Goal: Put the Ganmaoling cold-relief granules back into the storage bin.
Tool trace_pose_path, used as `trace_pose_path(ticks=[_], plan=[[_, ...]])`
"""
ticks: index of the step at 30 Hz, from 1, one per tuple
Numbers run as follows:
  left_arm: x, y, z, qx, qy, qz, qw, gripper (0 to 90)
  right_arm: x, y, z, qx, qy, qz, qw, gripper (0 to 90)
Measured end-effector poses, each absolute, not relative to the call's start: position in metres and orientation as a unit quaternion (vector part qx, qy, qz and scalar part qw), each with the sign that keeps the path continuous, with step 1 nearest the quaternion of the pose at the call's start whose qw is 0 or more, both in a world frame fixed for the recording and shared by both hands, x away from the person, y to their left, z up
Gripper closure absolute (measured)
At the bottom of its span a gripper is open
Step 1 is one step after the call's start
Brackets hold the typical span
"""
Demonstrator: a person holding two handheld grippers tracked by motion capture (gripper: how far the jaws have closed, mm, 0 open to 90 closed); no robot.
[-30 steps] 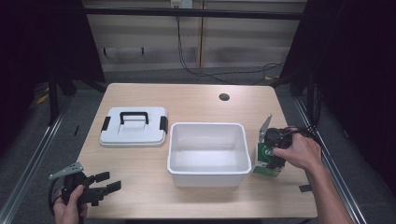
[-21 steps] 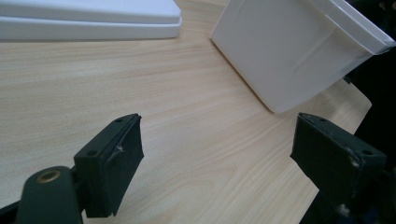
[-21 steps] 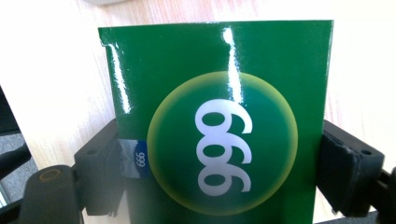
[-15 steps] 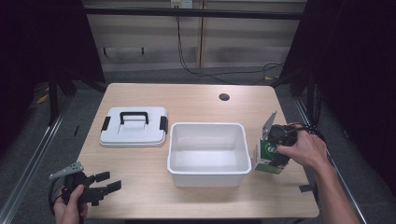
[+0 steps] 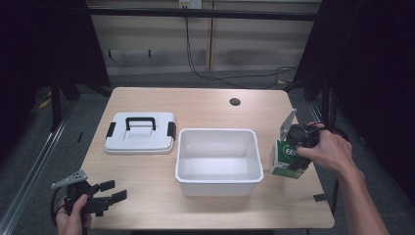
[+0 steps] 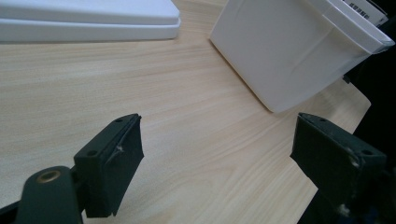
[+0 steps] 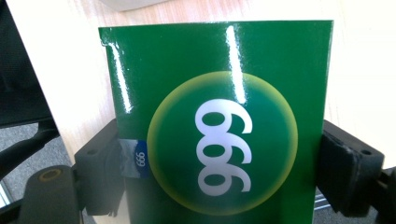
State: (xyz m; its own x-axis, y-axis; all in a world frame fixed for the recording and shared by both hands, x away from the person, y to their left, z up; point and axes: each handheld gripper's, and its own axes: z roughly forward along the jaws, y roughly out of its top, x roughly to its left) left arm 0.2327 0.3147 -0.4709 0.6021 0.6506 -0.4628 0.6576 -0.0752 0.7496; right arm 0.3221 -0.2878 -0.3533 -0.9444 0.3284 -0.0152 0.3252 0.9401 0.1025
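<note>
Green box [image 5: 285, 157] now stands on the worktop [image 5: 205, 105] just right of the white bin [image 5: 217, 160], having shifted nearer it; right claw [image 7: 219, 154] clamps its sides, ready to lift. Left claw [image 6: 219, 154] rests wide, idle.

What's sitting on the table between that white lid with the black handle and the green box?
In the high view, the open white bin lies between the lid and the green box, which the right gripper grips.

Each claw [image 5: 111, 190] is being shown with 2 black, blocky jaws, screw holes, a brass-coloured pivot, a grey three-cornered plate and a black cable.
</note>
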Motion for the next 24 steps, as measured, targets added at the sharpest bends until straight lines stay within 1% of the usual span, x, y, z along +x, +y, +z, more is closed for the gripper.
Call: trace_pose_path(ticks=[3, 9, 17, 19, 24], plan=[[0.233, 0.315, -0.471, 0.733, 0.446, -0.003, 0.513, 16.3, 0.320, -0.287, -0.349, 0.168, 0.985, 0.043, 0.011, 15.6], [0.233, 0.315, -0.471, 0.733, 0.446, -0.003, 0.513, 16.2, 0.318, -0.288, -0.338, 0.161, 0.986, 0.044, 0.016, 15.6], [0.233, 0.315, -0.471, 0.734, 0.445, -0.003, 0.513, 16.3, 0.315, -0.287, -0.318, 0.152, 0.986, 0.052, 0.034, 15.6], [0.233, 0.315, -0.471, 0.734, 0.446, -0.003, 0.513, 16.3, 0.314, -0.286, -0.309, 0.151, 0.986, 0.055, 0.042, 15.6], [0.232, 0.314, -0.471, 0.733, 0.445, -0.004, 0.514, 16.2, 0.313, -0.283, -0.299, 0.154, 0.986, 0.047, 0.045, 15.6]])
